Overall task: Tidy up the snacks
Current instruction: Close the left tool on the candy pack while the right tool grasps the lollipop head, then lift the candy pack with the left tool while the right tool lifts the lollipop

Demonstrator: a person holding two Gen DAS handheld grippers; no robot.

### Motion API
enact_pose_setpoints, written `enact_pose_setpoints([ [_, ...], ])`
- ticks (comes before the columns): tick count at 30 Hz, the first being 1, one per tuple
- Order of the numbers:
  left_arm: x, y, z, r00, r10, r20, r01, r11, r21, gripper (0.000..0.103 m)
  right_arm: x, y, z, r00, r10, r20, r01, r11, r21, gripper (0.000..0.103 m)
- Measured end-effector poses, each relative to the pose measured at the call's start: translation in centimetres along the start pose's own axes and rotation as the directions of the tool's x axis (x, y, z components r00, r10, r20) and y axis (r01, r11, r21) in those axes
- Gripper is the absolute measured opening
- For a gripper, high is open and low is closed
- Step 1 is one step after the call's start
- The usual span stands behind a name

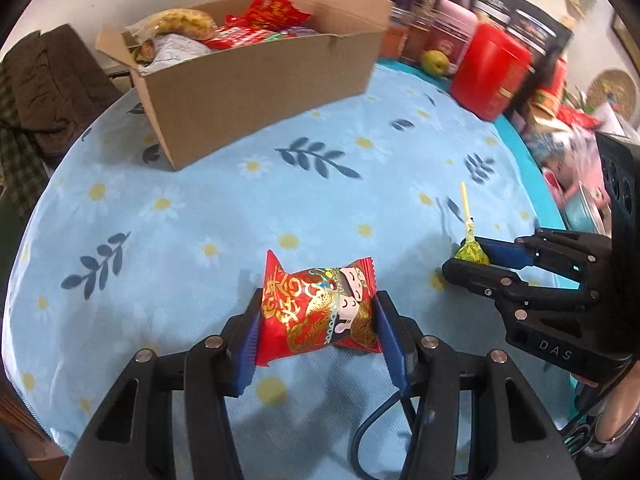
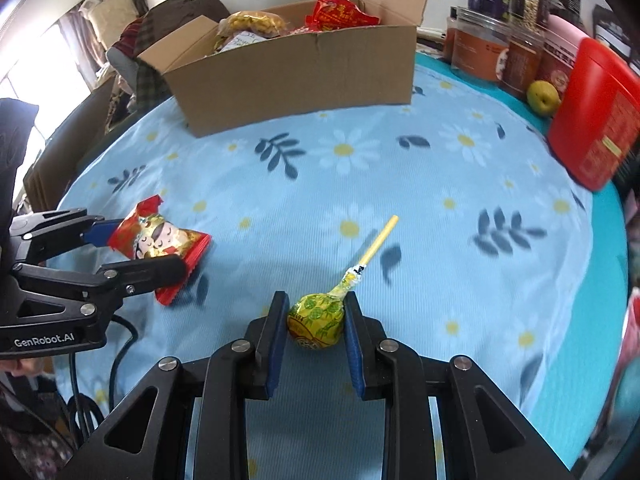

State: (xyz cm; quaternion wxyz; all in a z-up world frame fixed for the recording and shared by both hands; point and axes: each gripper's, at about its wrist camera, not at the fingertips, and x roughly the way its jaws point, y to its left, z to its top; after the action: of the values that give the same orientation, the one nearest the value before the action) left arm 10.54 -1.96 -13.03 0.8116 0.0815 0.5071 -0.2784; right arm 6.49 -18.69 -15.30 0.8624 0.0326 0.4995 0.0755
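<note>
Between the blue pads of the black left claw (image 1: 318, 320) sits a red packet (image 1: 320, 312) printed with gold script and a cartoon face. Beyond it the cloth (image 1: 224, 216) is pale blue with white-and-yellow daisies and dark blue leaf sprigs. The black right claw (image 2: 316, 320) has blue pads around a lollipop (image 2: 316, 326) wrapped in yellow with green marks, on a pale yellow stick. Farther ahead stands a plain brown box (image 2: 296, 80).

Daylight enters from a blown-out window (image 2: 24, 92) at upper left; soft shadows fall on the bench (image 2: 400, 200). Fisheye curvature and dark vignetting bound both views; right-edge objects show motion blur.
</note>
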Motion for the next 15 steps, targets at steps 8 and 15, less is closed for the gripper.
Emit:
enact_pose_setpoints([
  [8, 0.7, -1.5, -1.1, 0.999, 0.031, -0.029, -0.029, 0.998, 0.052, 0.052, -0.8, 0.9, -1.9, 1.0, -0.02, 0.007, 0.021, 0.999, -0.028, 0.027],
  [15, 1.9, -2.9, -1.1, 0.992, 0.123, -0.033, -0.119, 0.987, 0.107, 0.09, -0.9, 1.3, -2.3, 0.999, -0.028, 0.024, 0.029, 0.999, -0.035, 0.035],
])
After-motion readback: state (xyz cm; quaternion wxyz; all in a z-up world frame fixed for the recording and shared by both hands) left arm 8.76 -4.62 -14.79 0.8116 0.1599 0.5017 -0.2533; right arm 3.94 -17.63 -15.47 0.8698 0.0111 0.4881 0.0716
